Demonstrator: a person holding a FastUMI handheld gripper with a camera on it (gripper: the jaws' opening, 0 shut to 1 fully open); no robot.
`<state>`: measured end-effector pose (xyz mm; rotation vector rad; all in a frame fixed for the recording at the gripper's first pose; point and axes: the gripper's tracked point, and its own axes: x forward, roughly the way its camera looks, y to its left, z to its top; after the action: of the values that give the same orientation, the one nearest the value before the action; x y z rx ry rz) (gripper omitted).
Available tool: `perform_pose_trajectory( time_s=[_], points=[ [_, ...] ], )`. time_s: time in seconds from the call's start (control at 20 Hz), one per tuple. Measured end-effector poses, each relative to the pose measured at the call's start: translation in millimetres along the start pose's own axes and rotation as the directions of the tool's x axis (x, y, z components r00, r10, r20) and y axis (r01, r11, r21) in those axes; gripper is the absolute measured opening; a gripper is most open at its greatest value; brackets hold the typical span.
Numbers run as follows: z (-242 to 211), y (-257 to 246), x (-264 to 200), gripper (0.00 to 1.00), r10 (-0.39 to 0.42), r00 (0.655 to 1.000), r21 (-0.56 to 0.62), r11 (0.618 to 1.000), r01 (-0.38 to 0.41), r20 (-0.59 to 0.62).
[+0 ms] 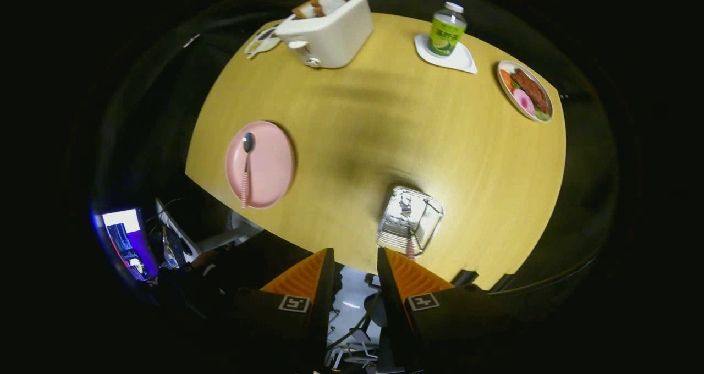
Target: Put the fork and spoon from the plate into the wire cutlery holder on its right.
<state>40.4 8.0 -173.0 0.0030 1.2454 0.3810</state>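
The gripper [355, 269] is up high, fingers apart, holding nothing. Just ahead is the wire cutlery holder [410, 220] with a pink handle inside. The spoon [246, 168] lies on the pink plate [269, 165]. Its thin handle could slip when pinched

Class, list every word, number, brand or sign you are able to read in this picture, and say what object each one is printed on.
None can be read.
Clear plastic bottle with green label on the white coaster: print too blurred.
Lit monitor screen below the table edge: too small.
Gripper: square black-and-white marker patterns, no letters; the jaws stand open, holding nothing, just short of the wire cutlery holder.
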Motion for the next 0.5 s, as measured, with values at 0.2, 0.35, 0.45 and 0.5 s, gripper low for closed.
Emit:
perform_pose_trajectory(
  time_s=[0.2, 0.35, 0.45, 0.5],
  points=[
    [17, 105, 41, 0.49, 0.098, 0.993, -0.058, 0.994, -0.094, 0.063],
    [36, 159, 86, 0.49, 0.136, 0.986, -0.057, 0.99, -0.13, 0.101],
    [44, 185, 115, 0.5, 0.145, 0.984, -0.039, 0.989, -0.141, 0.108],
    [45, 192, 129, 0.5, 0.138, 0.985, -0.032, 0.99, -0.135, 0.102]
  ],
)
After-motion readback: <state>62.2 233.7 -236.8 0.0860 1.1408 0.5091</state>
